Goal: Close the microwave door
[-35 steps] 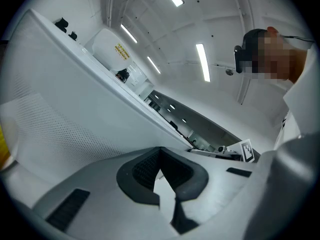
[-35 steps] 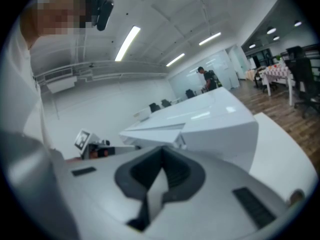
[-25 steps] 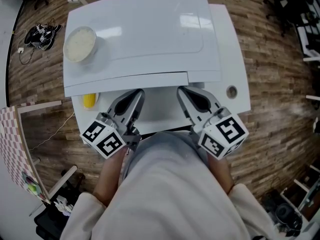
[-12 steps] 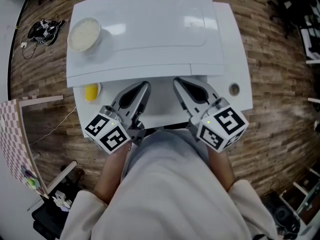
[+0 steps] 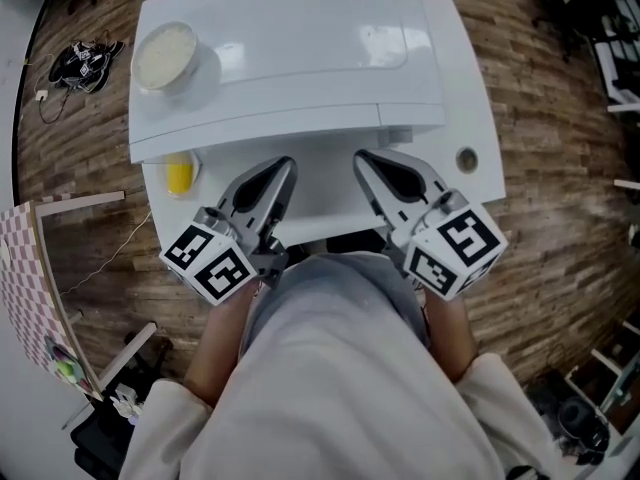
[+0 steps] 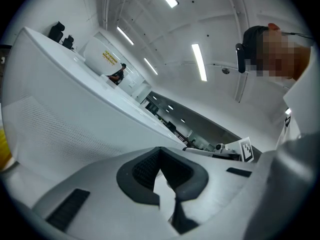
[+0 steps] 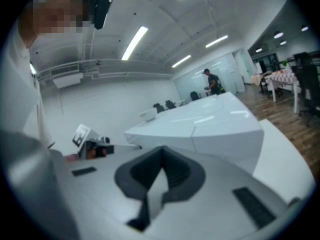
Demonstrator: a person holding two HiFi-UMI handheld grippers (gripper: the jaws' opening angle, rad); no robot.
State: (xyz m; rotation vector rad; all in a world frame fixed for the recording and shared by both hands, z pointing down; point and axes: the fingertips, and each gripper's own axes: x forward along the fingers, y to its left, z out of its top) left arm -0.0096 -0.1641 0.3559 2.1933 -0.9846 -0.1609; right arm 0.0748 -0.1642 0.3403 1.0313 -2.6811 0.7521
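Observation:
The white microwave (image 5: 290,48) stands on a white table (image 5: 470,118), seen from above, so its front and door are hidden in the head view. A seam splits its top near the front right corner (image 7: 210,124). My left gripper (image 5: 285,163) is shut and empty, its tip just in front of the microwave's front edge. My right gripper (image 5: 362,155) is beside it, also shut and empty. In the left gripper view the microwave's perforated side (image 6: 60,129) fills the left, beyond the closed tips of the left gripper (image 6: 160,151). The right gripper (image 7: 162,151) points past the microwave.
A white bowl (image 5: 166,56) sits on the microwave's top left corner. A yellow object (image 5: 179,175) lies on the table under the left front edge. The table has a round hole (image 5: 464,158) at right. A checked board (image 5: 20,288) stands on the wooden floor at left.
The head view has shifted a little, so the microwave sits higher in the frame. Both grippers stay shut, side by side before the front edge.

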